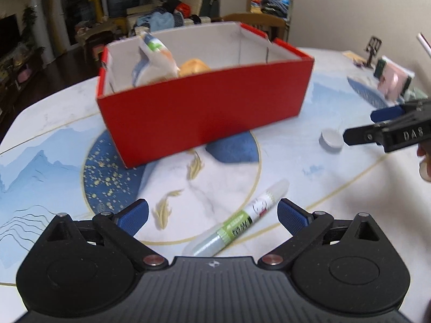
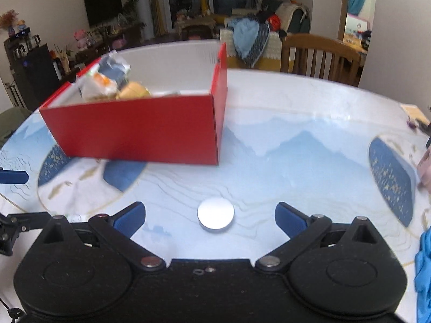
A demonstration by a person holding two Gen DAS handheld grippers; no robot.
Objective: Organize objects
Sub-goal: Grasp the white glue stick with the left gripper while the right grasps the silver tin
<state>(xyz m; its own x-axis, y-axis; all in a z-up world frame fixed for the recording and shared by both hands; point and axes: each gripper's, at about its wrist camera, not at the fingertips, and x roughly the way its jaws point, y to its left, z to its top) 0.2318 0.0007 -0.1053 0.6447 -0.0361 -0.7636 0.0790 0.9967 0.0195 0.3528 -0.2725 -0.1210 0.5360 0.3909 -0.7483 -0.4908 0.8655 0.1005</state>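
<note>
A red cardboard box stands on the patterned table, holding a crumpled snack packet and a yellowish round item. A clear tube with a green and white label lies on the table between the wide-apart fingers of my left gripper, untouched. A small white round lid lies flat between the spread fingers of my right gripper, also untouched. In the left wrist view the right gripper reaches in from the right edge beside the lid.
A wooden chair stands at the table's far side. Small items and a pink box sit at the far right of the table. Blue cloth shows at the right edge. A cluttered living room lies behind.
</note>
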